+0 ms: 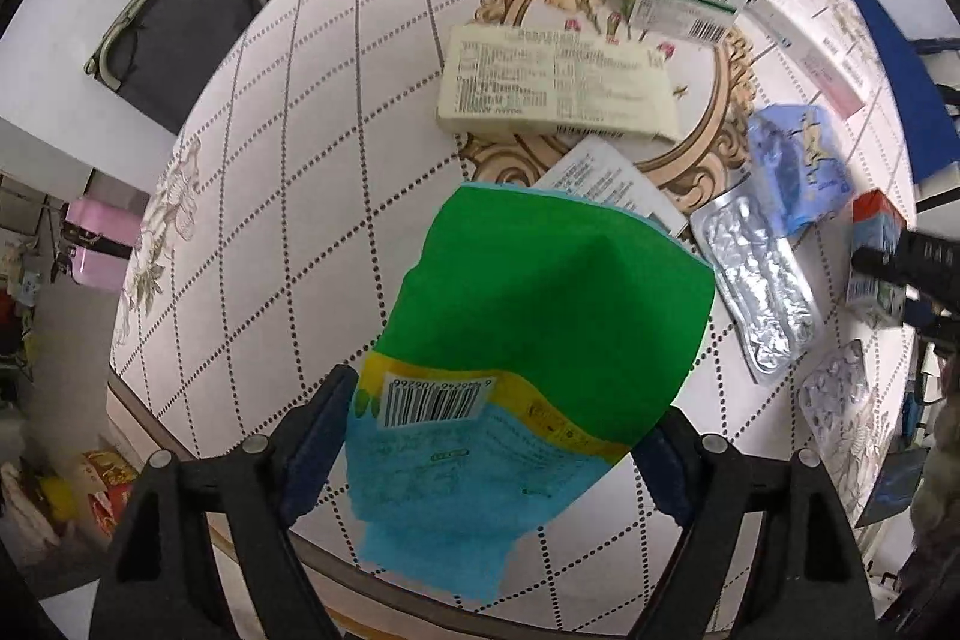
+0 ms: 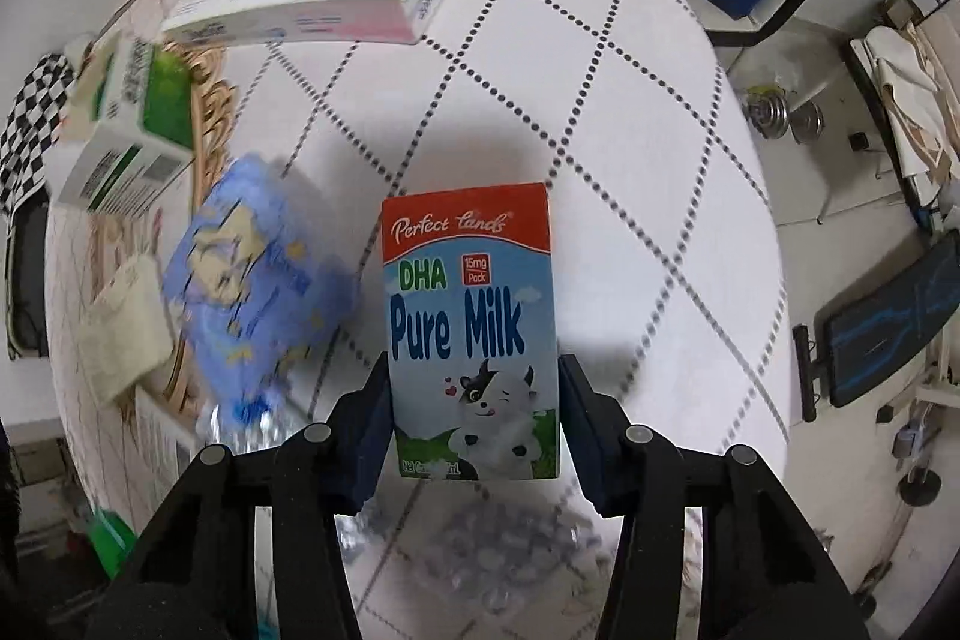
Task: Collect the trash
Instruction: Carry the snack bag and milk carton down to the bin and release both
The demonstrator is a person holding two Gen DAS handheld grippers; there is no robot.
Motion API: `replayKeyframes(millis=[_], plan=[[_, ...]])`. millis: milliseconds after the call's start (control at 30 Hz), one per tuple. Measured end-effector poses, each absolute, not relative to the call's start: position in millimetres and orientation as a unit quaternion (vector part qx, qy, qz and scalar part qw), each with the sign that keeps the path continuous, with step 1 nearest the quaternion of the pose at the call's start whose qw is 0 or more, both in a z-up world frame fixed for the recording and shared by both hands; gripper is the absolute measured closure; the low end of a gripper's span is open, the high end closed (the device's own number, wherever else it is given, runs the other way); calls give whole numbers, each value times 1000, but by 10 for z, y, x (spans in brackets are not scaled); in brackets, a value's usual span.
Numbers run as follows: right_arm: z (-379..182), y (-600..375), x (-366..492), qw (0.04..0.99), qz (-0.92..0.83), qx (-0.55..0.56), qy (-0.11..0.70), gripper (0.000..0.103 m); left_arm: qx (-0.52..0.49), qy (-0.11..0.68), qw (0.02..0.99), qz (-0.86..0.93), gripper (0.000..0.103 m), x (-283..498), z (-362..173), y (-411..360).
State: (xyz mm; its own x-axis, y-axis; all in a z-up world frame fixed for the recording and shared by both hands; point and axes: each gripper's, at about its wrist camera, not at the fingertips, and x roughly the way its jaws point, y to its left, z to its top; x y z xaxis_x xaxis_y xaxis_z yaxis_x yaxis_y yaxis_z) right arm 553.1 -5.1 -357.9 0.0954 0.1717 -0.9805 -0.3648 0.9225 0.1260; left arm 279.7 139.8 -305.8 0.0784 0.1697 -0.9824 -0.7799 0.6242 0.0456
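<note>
the left hand-held gripper (image 1: 498, 436) is gripping a green and blue wrapper (image 1: 540, 340) above the near edge of the bench (image 1: 270, 160); the right hand-held gripper (image 2: 474, 418) is clenching a pure milk carton (image 2: 471, 328) over the bench, a blue packet (image 2: 252, 274) lying just left of it

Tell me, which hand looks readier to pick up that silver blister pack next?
Neither is free. The left gripper has a green-and-blue bag between its fingers, and the right gripper clamps the milk carton. The left seems nearer the blister pack, once emptied.
</note>
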Motion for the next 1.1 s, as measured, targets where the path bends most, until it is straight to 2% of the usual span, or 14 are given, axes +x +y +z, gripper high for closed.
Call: replayKeyframes(millis=[267, 467, 700, 867, 967, 1100], plan=[[-2905, -532, 4685, 766, 225, -63, 600, 50, -263, 541, 739, 303, 22, 2700, -2708, 1138], [-2474, -1031, 3504, 792, 236, -35, 562, 50, -250, 495, 793, 254, 22, 2082, -2239, 1038], [-2375, -1559, 1930, 799, 232, 9, 554, 50, -232, 482, 822, 196, 22, 1099, -1910, 799], [-2763, -1895, 1009, 770, 230, 18, 595, 50, -262, 523, 794, 166, 22, 467, -2191, 619], [-3181, -2032, 662, 747, 223, 15, 627, 50, -287, 561, 760, 162, 22, 143, -2652, 506], [-3978, -2095, 384, 708, 218, 4, 672, 50, -321, 610, 704, 174, 22, -133, -3569, 396]])
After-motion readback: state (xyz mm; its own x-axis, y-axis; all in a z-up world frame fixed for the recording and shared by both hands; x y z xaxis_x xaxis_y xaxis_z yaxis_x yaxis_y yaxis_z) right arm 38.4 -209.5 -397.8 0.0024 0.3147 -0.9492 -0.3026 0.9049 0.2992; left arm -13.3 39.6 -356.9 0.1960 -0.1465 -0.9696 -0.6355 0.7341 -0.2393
